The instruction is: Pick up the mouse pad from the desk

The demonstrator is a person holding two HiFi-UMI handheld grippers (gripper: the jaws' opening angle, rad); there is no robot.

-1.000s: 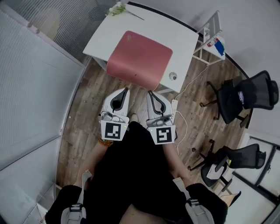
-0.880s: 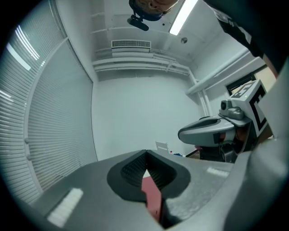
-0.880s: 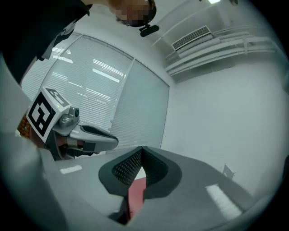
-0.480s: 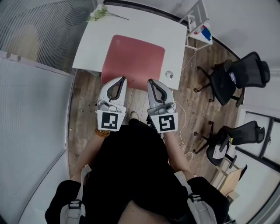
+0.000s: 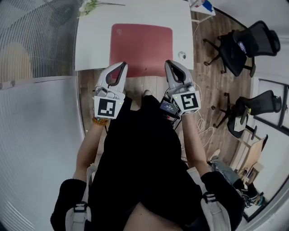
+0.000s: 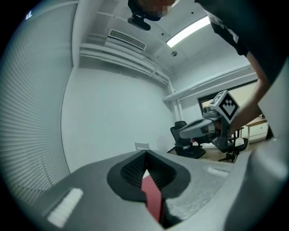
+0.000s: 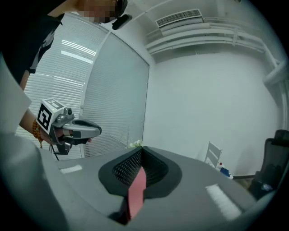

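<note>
A dark-red mouse pad (image 5: 141,43) lies flat on the white desk (image 5: 92,45). In the head view my left gripper (image 5: 120,67) hovers over the pad's near left corner. My right gripper (image 5: 170,65) hovers at its near right corner. Both have their jaws shut with tips meeting and hold nothing. In the left gripper view the left gripper (image 6: 145,154) shows a sliver of the red pad (image 6: 152,196) through the gap below its tips. The right gripper (image 7: 141,151) shows the same red pad (image 7: 135,189) in the right gripper view.
A small round object (image 5: 182,55) sits on the desk right of the pad, and a flower sprig (image 5: 88,6) lies at the far left corner. Black office chairs (image 5: 244,43) stand to the right. A glass partition with blinds (image 5: 36,90) runs along the left.
The desk has come nearer and squarer in the head view. Both grippers have moved forward to the pad's near edge and spread apart. Their jaws stay shut.
</note>
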